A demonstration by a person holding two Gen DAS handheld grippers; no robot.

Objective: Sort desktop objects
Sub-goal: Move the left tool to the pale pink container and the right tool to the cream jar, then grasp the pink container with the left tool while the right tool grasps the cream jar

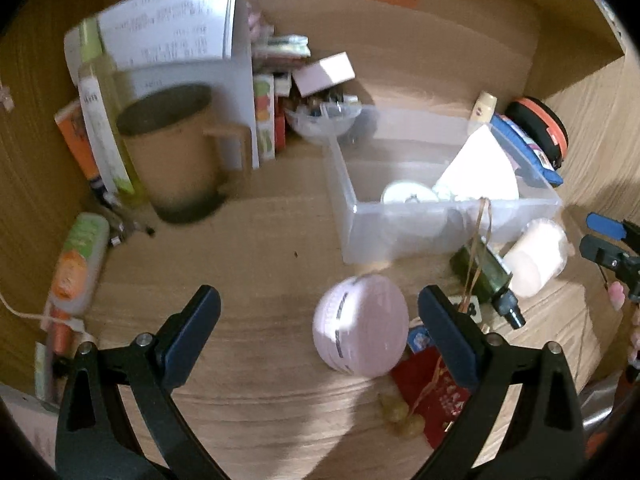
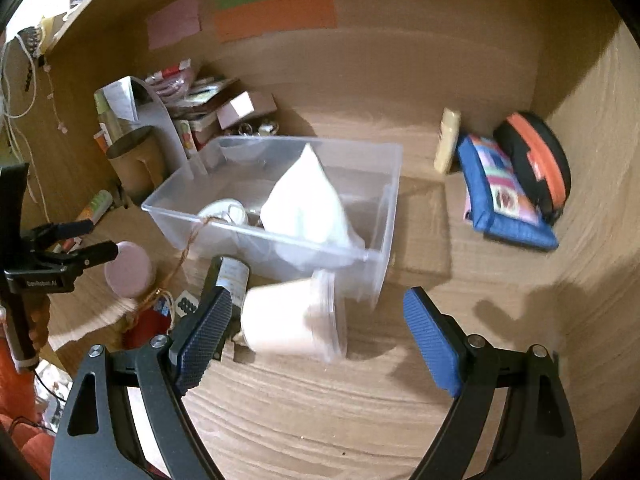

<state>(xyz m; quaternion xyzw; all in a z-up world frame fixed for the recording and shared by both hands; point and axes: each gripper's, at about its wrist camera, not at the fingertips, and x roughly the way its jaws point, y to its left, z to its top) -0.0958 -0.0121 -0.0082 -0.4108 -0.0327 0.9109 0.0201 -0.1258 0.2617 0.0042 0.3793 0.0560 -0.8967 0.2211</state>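
A clear plastic bin (image 1: pixel 448 216) (image 2: pixel 376 184) stands on the wooden desk and holds a white pouch (image 2: pixel 308 208) and a round white item (image 1: pixel 408 194). My left gripper (image 1: pixel 320 312) is open, and a round pink case (image 1: pixel 360 324) lies between its fingers nearer the right one. My right gripper (image 2: pixel 318 316) is open just before a white lidded tub (image 2: pixel 292 324) lying on its side. A dark green bottle (image 1: pixel 486 276) lies beside the tub. The right gripper shows at the right edge of the left wrist view (image 1: pixel 608 242).
A tan mug (image 1: pixel 176 148), papers and bottles stand at the left. A red card (image 1: pixel 436 396) with string lies near the pink case. A blue pouch (image 2: pixel 504 196), an orange-and-black case (image 2: pixel 536 160) and a cream tube (image 2: pixel 448 140) sit at the back right. Desk walls enclose the back and sides.
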